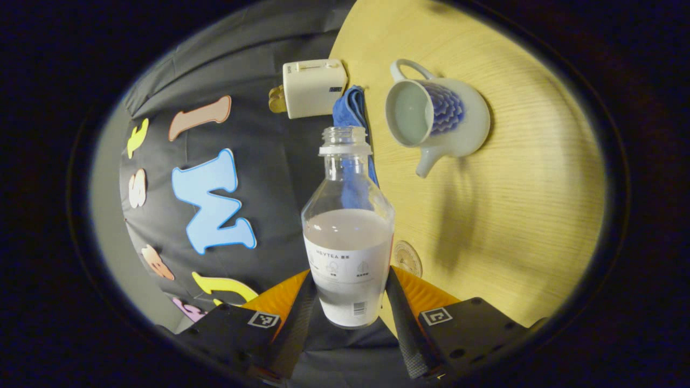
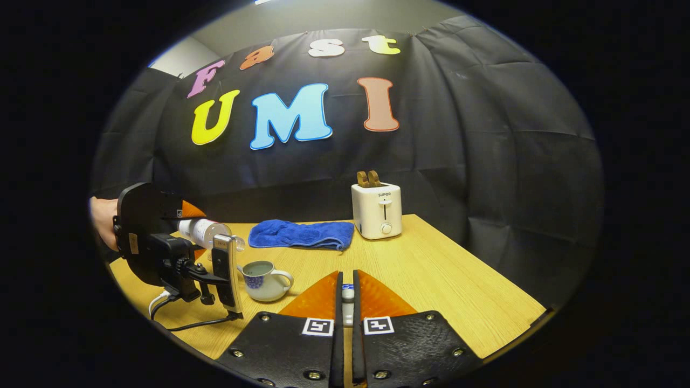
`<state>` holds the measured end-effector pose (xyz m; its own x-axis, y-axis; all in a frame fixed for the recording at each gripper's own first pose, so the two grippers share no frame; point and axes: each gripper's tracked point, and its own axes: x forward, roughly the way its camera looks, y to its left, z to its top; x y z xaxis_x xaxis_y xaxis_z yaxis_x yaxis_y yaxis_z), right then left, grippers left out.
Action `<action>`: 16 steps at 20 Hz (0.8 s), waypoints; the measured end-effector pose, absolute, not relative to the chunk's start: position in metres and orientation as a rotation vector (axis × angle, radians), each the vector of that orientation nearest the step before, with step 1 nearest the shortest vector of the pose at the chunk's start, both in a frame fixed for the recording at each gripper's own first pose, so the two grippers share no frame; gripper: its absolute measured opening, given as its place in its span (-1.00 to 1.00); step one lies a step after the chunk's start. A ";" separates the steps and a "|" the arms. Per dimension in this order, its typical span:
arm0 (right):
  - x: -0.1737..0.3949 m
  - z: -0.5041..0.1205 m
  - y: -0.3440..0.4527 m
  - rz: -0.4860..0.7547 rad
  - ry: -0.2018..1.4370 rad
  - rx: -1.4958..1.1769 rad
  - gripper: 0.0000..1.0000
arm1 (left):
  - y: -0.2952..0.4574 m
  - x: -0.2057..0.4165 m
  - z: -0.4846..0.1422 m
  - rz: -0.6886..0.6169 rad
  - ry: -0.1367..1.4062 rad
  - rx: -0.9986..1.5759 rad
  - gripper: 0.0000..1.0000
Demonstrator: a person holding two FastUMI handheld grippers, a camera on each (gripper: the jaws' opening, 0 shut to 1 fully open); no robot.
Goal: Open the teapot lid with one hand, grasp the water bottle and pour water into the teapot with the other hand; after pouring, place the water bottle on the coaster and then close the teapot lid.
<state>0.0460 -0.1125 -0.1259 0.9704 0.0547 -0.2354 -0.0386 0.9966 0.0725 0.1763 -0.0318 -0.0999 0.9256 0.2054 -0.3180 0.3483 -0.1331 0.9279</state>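
Both fingers of the left gripper (image 1: 347,302) press on the lower body of the water bottle (image 1: 347,237), which is uncapped, partly full and tipped toward the teapot (image 1: 436,118). The teapot stands open on the wooden table (image 1: 528,205), liquid inside. A round coaster (image 1: 407,257) lies just beside the bottle's base. Beyond the teapot, at the table's far edge, lie a blue cloth (image 1: 350,108) and a white toaster (image 1: 314,87). Nothing stands between bottle mouth and teapot. The right gripper (image 2: 347,295), nearer than the teapot, has its fingers nearly together around a small white piece with a blue tip, likely the teapot lid (image 2: 348,293). Label text is left unread.
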 end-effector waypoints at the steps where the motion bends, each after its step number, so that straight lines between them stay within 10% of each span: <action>1: 0.046 -0.125 -0.114 0.045 0.239 0.070 -0.88 | -0.033 0.177 -0.101 -0.132 0.422 1.739 0.73; 16: 0.044 -0.132 -0.112 0.054 0.256 0.081 -0.88 | -0.047 0.190 -0.096 -0.143 0.402 1.973 0.73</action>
